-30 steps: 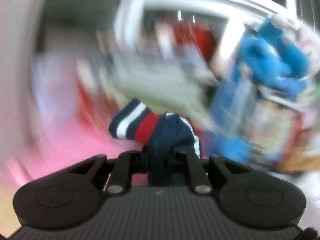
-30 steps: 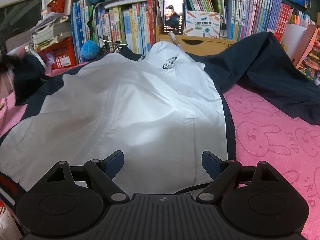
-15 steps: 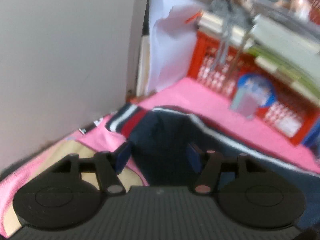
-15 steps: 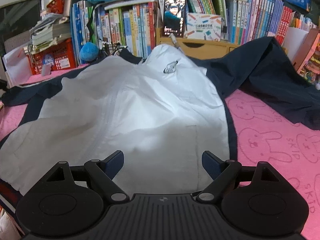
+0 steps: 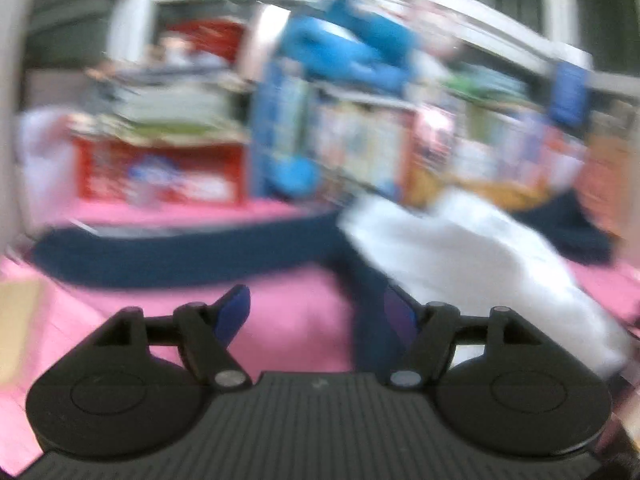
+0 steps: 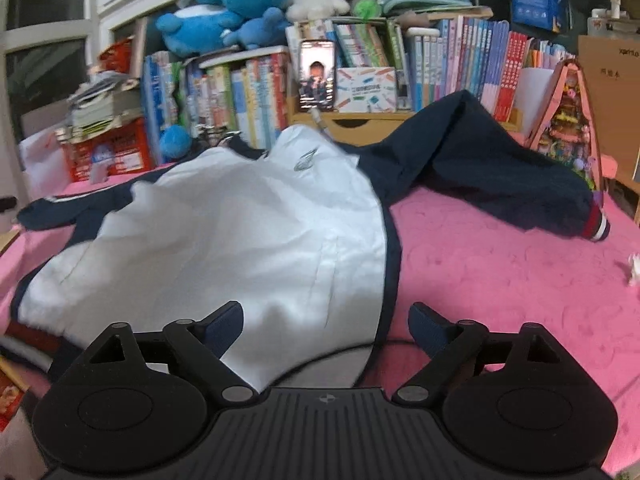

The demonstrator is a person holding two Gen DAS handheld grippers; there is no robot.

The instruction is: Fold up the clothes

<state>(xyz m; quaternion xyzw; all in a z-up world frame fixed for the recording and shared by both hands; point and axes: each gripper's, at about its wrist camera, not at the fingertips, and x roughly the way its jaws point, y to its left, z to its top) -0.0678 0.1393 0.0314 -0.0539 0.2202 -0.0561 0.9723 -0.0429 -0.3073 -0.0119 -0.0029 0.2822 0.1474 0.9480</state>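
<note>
Right gripper (image 6: 322, 322) open, white-navy jacket (image 6: 248, 236) spread

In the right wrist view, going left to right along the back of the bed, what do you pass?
Red crate → blue ball → phone → raised navy sleeve → pink toy house → cardboard box.

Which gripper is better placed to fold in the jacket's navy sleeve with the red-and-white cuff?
Probably right. The right gripper is open, and that navy sleeve lies on its side of the white jacket body; the left gripper faces the other sleeve.
</note>
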